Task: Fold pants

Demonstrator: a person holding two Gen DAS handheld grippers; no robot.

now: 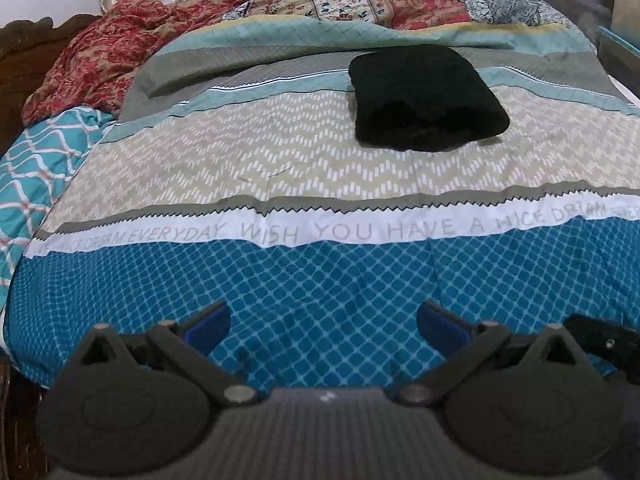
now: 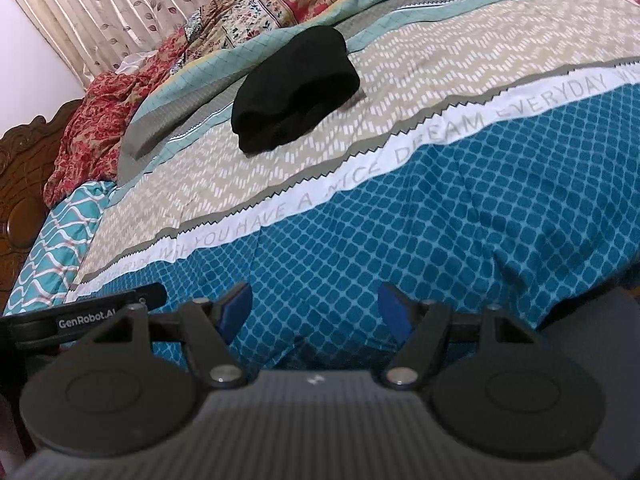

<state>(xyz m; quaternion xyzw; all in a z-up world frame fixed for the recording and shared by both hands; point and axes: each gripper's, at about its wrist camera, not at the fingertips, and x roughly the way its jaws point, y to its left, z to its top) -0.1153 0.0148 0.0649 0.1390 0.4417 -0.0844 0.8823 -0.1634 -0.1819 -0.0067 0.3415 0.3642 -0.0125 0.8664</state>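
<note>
Pants (image 1: 428, 98), black and folded into a compact bundle, were seen on the bedspread (image 1: 280, 152) at one o'clock; left gripper (image 1: 323, 322) and right gripper (image 2: 316, 312) were held wide, empty.

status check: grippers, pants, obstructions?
Left hand-held gripper open, empty. Right hand-held gripper open, empty. Black pants lie folded on bedspread, clear of both. Nothing in the way.

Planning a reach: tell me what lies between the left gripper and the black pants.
Only bedspread: no object lies between the open left gripper and the folded black pants, as the left wrist view shows.
</note>
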